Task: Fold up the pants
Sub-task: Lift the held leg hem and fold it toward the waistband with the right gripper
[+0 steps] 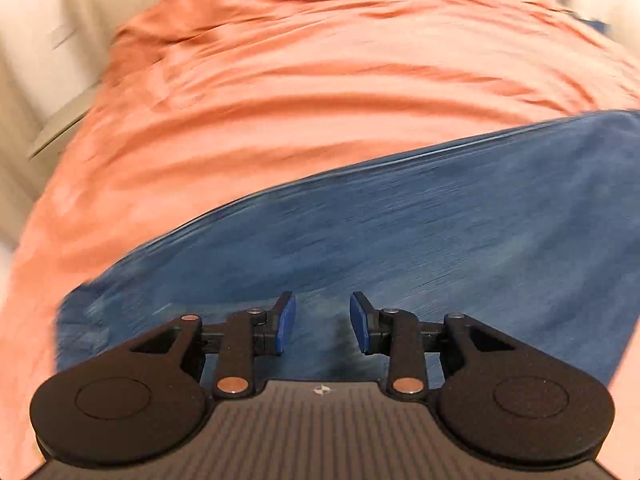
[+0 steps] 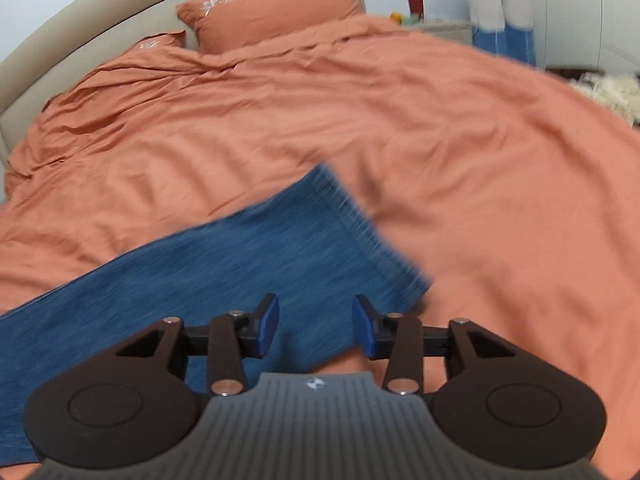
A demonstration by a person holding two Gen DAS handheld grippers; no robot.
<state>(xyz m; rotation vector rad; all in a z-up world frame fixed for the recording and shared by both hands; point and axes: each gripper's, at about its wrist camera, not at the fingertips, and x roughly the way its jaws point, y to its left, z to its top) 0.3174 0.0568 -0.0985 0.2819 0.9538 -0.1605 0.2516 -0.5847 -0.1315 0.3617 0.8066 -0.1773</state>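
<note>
Blue denim pants (image 1: 420, 232) lie flat on an orange bedcover (image 1: 320, 80). In the left wrist view they run as a wide band from lower left to the right edge, blurred. My left gripper (image 1: 322, 320) hovers above the denim, jaws apart, nothing between the blue pads (image 1: 285, 322). In the right wrist view a pant leg (image 2: 248, 264) stretches from the left edge to its hem (image 2: 372, 236) in the middle. My right gripper (image 2: 315, 326) hangs over the leg close to the hem, jaws apart and empty.
The orange bedcover (image 2: 400, 120) spreads wide around the pants. Two orange pillows (image 2: 272, 8) lean on a beige headboard (image 2: 80, 32) at the back. A nightstand (image 2: 440, 26) with small items stands far right, a fluffy rug (image 2: 608, 88) beside the bed.
</note>
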